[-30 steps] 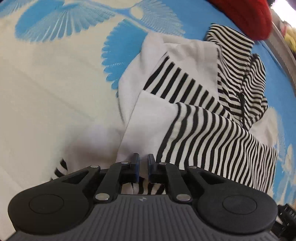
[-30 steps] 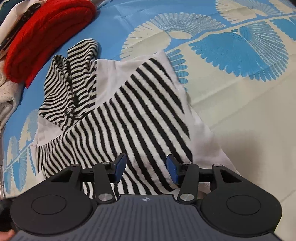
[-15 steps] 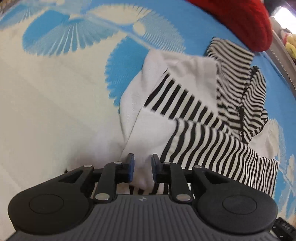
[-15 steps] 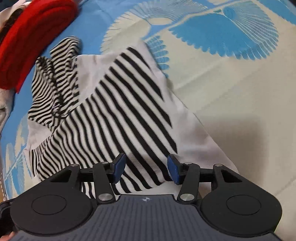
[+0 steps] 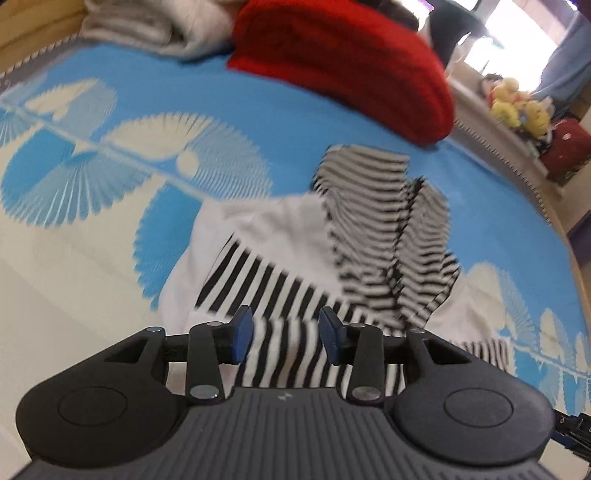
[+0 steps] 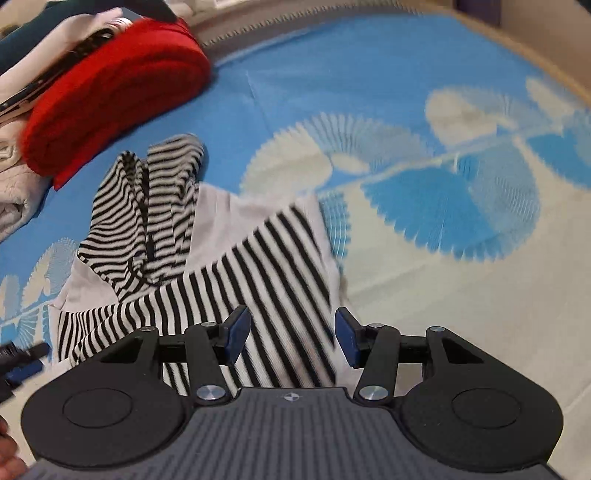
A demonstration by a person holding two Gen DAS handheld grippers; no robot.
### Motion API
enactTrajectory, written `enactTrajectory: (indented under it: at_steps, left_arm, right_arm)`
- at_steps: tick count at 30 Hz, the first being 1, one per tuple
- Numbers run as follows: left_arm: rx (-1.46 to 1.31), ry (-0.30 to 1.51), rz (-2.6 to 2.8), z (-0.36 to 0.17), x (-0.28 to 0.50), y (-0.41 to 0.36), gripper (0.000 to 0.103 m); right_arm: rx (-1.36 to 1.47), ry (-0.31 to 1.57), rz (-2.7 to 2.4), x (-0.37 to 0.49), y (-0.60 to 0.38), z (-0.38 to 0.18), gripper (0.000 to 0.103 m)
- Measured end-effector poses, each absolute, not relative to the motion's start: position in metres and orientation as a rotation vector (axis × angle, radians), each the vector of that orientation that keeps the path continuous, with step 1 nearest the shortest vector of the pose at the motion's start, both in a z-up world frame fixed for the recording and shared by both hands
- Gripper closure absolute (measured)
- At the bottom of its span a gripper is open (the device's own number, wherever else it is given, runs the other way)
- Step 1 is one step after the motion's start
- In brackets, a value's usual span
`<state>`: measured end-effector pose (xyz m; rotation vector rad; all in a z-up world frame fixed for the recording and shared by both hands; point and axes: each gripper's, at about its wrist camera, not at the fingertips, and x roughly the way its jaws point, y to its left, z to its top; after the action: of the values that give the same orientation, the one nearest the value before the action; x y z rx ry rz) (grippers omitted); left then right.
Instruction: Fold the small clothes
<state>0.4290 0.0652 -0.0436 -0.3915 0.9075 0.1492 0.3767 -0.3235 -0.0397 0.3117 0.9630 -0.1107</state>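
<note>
A small black-and-white striped garment (image 5: 295,266) with plain white panels lies folded and rumpled on the blue and cream patterned sheet (image 5: 92,229). My left gripper (image 5: 286,339) hovers above its near striped edge, its jaws opening, the cloth lying below them and not pinched. In the right wrist view the same garment (image 6: 229,266) spreads out ahead, narrow-striped part at the far left. My right gripper (image 6: 291,341) stands open above the wide-striped part, nothing between its pads.
A folded red knit (image 5: 351,59) (image 6: 110,96) lies beyond the garment, with pale folded clothes (image 5: 155,26) beside it. Soft toys (image 5: 517,103) sit on a ledge past the bed's edge. The left gripper's tip (image 6: 22,362) shows at the right view's left edge.
The left jaws, nearly shut at the garment's edge a second ago, have spread apart and let the cloth go. Both grippers have risen and tilted up, showing more of the bed beyond.
</note>
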Motion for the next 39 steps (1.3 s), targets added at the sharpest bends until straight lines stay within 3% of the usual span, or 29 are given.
enactTrajectory:
  at_steps: [10, 18, 20, 21, 22, 24, 25, 36, 38, 39]
  left_arm:
    - [-0.269, 0.733, 0.153, -0.019, 0.422, 0.041, 0.030]
    - [-0.076, 0.661, 0.114, -0.007, 0.415, 0.025, 0.029]
    - [-0.101, 0.683, 0.092, -0.004, 0.422, 0.026, 0.033]
    - [-0.115, 0.705, 0.089, -0.004, 0.430, 0.026, 0.046]
    - [-0.127, 0.734, 0.086, -0.004, 0.442, 0.026, 0.068]
    - [-0.144, 0.790, 0.090, -0.005, 0.470, 0.024, 0.095]
    - [-0.151, 0.799, 0.105, -0.005, 0.486, 0.023, 0.103]
    - [-0.095, 0.823, 0.090, -0.039, 0.679, 0.004, 0.101]
    - [-0.084, 0.842, 0.104, -0.051, 0.709, 0.006, 0.098]
    - [-0.100, 0.849, 0.110, -0.056, 0.723, 0.009, 0.089]
  right_arm:
    - [0.164, 0.891, -0.081, 0.367, -0.333, -0.019, 0.050]
    - [0.148, 0.867, -0.053, 0.364, -0.345, -0.006, 0.050]
    - [0.149, 0.868, -0.052, 0.363, -0.349, -0.005, 0.050]
    - [0.150, 0.870, -0.052, 0.363, -0.350, -0.006, 0.050]
    - [0.157, 0.873, -0.054, 0.364, -0.353, -0.006, 0.050]
    - [0.172, 0.880, -0.056, 0.365, -0.355, -0.007, 0.050]
    - [0.177, 0.880, -0.055, 0.366, -0.356, -0.007, 0.050]
    - [0.163, 0.912, -0.026, 0.372, -0.355, -0.016, 0.050]
    - [0.158, 0.920, -0.028, 0.372, -0.356, -0.018, 0.050]
    - [0.154, 0.922, -0.030, 0.373, -0.356, -0.020, 0.050]
